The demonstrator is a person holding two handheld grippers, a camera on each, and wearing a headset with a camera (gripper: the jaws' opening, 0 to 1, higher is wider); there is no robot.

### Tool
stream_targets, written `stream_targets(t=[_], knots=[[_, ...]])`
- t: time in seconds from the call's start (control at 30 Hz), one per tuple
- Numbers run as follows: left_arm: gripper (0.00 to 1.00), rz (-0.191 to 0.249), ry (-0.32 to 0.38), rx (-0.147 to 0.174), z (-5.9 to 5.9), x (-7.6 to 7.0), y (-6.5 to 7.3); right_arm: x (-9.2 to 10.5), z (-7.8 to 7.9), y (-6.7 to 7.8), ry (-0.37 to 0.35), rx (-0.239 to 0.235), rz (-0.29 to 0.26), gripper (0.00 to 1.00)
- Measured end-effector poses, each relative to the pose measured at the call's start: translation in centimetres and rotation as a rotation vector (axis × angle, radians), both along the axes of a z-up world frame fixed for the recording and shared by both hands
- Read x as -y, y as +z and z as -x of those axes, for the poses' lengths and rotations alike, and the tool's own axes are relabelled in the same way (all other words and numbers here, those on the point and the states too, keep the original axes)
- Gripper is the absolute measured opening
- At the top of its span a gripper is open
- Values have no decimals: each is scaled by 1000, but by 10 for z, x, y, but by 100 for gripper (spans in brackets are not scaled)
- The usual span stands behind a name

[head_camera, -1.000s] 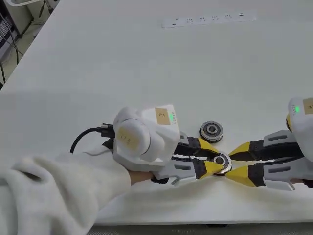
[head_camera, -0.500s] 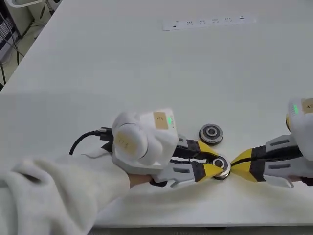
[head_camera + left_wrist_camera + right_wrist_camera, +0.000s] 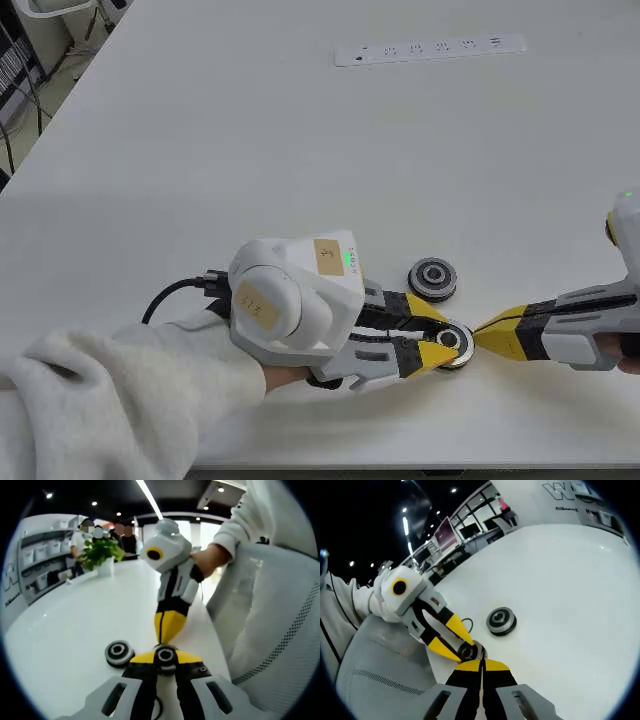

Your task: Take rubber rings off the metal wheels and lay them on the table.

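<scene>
Since a second ago the right hand-held gripper (image 3: 482,333) has backed off toward 3 o'clock. Its jaws, then spread over the wheel, are now pressed together, with the yellow tips just touching the wheel's rim. We cannot tell whether any rubber is pinched between them.

Nearest us, the desk's (image 3: 250,150) front edge runs along 6 o'clock in the head view, close below both tools, so there is little room on that side. The left hand-held gripper (image 3: 441,338) comes in from 9 o'clock. Its jaws are narrow and clamp the held metal wheel (image 3: 452,341), which sits low on the desk. A black cable (image 3: 170,293) trails from the tool toward 9 o'clock.

Just beyond, at 11 o'clock from the held wheel and apart from it, the second metal wheel (image 3: 433,278) lies flat with its dark rubber ring (image 3: 415,280) on it.

Past that, bare white desk stretches toward 12 o'clock as far as a white power strip (image 3: 430,47) near the far edge. The left edge slants away at 10 o'clock.
</scene>
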State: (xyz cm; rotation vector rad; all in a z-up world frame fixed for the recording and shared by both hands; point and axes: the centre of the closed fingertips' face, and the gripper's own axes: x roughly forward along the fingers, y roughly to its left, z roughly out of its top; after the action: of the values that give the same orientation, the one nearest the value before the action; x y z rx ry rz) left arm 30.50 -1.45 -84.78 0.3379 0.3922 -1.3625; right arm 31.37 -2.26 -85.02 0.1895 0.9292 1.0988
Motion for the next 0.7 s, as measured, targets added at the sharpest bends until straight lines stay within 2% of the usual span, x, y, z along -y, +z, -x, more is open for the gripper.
stream_targets(t=[0.03,0.07,0.1,0.13,0.3,0.4,0.7], knots=[[14,0,1,1,0,0,0,0,1,0,-5,-13,-7,0],[14,0,0,1,0,0,0,3,3,-3,10,-20,9,0],[14,1,0,1,0,0,0,3,2,-3,2,-10,4,0],[14,1,-1,2,0,0,0,1,3,-2,-6,-30,-15,0],[14,0,-8,17,0,0,0,-1,5,0,-27,-73,-37,0],[13,-6,-14,29,0,1,0,-4,7,2,-28,-85,-52,0],[13,-5,-18,29,0,1,0,-7,9,3,-21,-101,-66,0]])
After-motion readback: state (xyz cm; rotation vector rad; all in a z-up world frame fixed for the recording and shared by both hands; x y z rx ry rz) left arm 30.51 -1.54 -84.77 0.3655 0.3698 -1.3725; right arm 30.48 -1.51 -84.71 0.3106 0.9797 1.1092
